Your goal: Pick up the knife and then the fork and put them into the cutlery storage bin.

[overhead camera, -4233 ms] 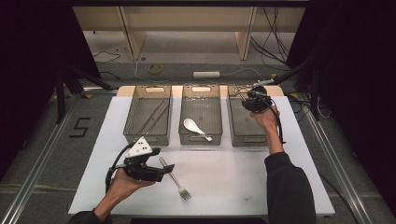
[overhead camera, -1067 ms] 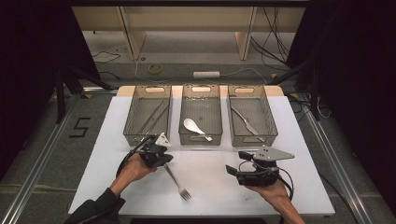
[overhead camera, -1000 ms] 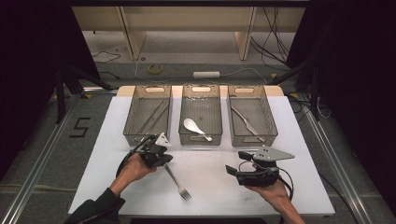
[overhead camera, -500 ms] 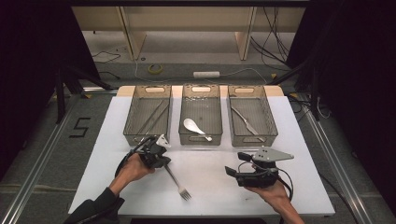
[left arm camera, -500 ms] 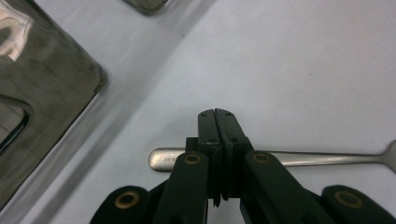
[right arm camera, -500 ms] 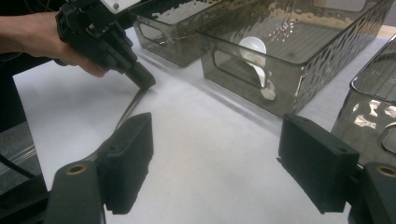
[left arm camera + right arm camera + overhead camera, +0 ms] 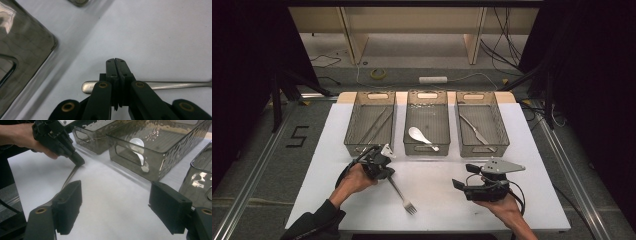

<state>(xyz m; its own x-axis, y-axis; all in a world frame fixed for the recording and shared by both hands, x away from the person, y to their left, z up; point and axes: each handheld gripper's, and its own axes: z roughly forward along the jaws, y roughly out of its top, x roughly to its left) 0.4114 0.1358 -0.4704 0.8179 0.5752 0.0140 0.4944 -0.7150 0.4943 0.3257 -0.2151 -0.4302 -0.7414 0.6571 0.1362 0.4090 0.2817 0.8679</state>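
on white table (image 7: pixel 532 150), one fork (image 7: pixel 402 195)

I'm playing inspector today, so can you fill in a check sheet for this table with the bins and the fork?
Surface: white table, flat and bare between the things.
Job's things: fork lying on the table, tines toward the person; left hand-held gripper shut on its handle end.
Bins: three clear bins in a row; left bin holds thin sticks, middle bin a white spoon, right bin a knife.
Clutter: nothing seen.
Grippers: right hand-held gripper open, holding nothing.
Cables: black cable loops from the right one.
Surroundings: grey floor with a painted 5, wires beyond.
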